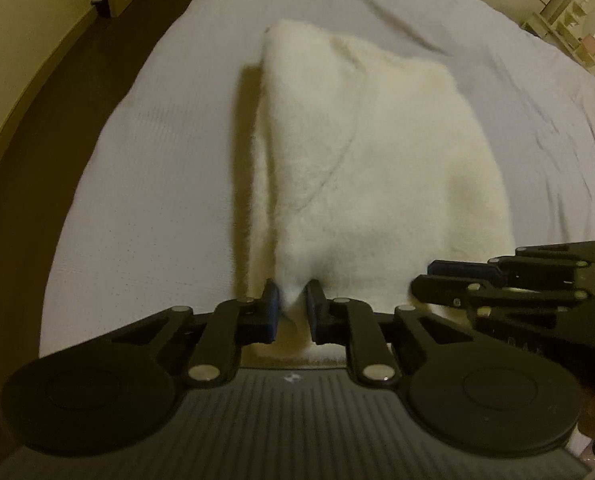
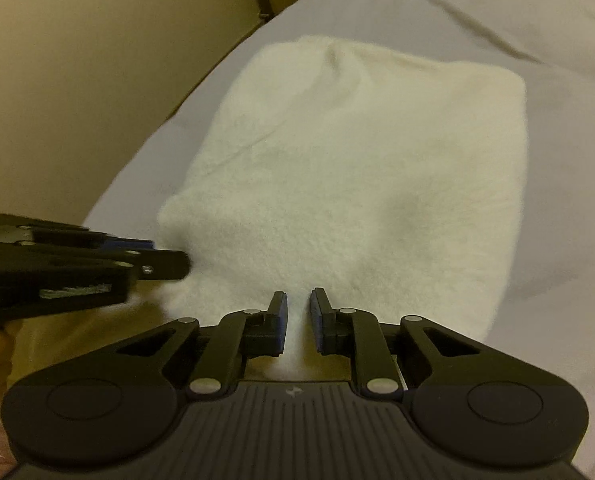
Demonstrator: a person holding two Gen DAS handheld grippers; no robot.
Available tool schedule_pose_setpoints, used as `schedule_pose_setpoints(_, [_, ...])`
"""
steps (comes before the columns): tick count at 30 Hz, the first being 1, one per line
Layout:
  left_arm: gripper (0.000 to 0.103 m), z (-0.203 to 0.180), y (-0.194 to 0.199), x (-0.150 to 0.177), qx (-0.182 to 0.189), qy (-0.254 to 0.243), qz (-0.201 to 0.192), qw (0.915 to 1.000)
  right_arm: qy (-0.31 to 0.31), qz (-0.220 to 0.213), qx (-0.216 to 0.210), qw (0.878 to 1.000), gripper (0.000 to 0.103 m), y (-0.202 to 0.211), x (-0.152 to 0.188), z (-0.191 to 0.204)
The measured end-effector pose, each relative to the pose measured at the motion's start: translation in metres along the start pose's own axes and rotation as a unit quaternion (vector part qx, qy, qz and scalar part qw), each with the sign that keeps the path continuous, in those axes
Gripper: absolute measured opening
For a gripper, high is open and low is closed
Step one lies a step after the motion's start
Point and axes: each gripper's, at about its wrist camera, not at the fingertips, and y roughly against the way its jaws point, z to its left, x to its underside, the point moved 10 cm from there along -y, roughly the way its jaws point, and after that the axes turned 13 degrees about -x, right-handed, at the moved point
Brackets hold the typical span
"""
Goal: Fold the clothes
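Cream garment (image 1: 361, 152), lavender sheet (image 1: 145, 184)

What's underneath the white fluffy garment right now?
The white fluffy garment lies on a pale bedsheet, which shows all around it. Its folded layers hide anything beneath or tucked inside. At the near edge, the left gripper and right gripper pinch it.
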Motion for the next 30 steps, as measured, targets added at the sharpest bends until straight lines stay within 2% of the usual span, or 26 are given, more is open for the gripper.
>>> schedule_pose_setpoints(4, [0.014, -0.001, 0.014, -0.013, 0.004, -0.024, 0.009, 0.9997, 0.006, 0.003, 0.022, 1.000, 0.021, 0.005, 0.000, 0.006])
schedule_pose_setpoints(10, [0.013, -0.013, 0.059, -0.050, 0.012, -0.094, -0.054, 0.9941, -0.039, -0.054, 0.010, 0.998, 0.022, 0.054, -0.004, 0.004])
schedule_pose_setpoints(13, [0.012, -0.017, 0.044, -0.076, 0.015, -0.123, -0.070, 0.9898, -0.053, -0.065, 0.002, 0.996, 0.022, 0.050, -0.013, 0.004])
schedule_pose_setpoints(15, [0.011, -0.018, 0.024, -0.086, 0.021, -0.147, -0.058, 0.9872, -0.059, -0.068, -0.005, 0.996, 0.022, 0.041, -0.016, 0.007])
schedule_pose_setpoints(18, [0.011, -0.018, -0.004, -0.084, 0.027, -0.173, -0.028, 0.9842, -0.057, -0.045, 0.006, 0.997, 0.021, 0.014, -0.015, 0.005])
schedule_pose_setpoints(21, [0.012, -0.013, -0.025, -0.082, 0.030, -0.166, -0.012, 0.9857, -0.054, -0.030, 0.023, 0.998, 0.015, -0.008, -0.024, -0.001])
schedule_pose_setpoints(30, [0.013, -0.013, -0.019, -0.076, 0.033, -0.150, 0.000, 0.9881, -0.070, 0.000, 0.015, 0.997, 0.011, -0.007, -0.031, -0.012])
